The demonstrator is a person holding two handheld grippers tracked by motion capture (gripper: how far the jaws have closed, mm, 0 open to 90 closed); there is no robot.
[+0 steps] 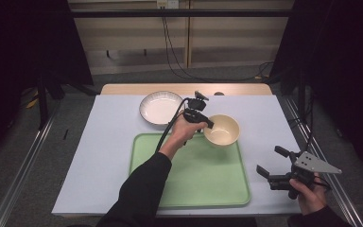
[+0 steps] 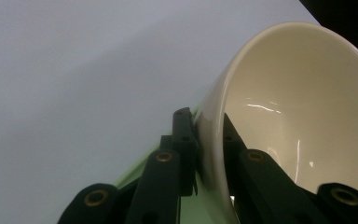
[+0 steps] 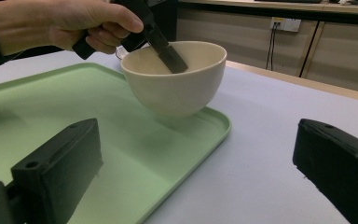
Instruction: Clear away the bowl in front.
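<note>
A cream bowl [image 1: 223, 130] hangs low over the far right corner of the green tray [image 1: 189, 189], slightly tilted, with a shadow under it. My left gripper [image 1: 209, 125] is shut on the bowl's left rim. In the left gripper view, the left gripper [image 2: 209, 140] has one jaw outside the bowl's [image 2: 303, 98] wall and one inside. In the right gripper view, the bowl [image 3: 177, 93] and the person's hand [image 3: 60, 23] are over the tray [image 3: 65, 116]. My right gripper [image 1: 270, 166] is at the tray's right, on the table, open and with nothing between its jaws [image 3: 196, 158].
A white plate [image 1: 160, 108] with a ribbed rim lies on the light table sheet [image 1: 108, 156] just behind the tray's far left corner. Cables hang behind the table's far edge. The table's right edge is close to my right hand.
</note>
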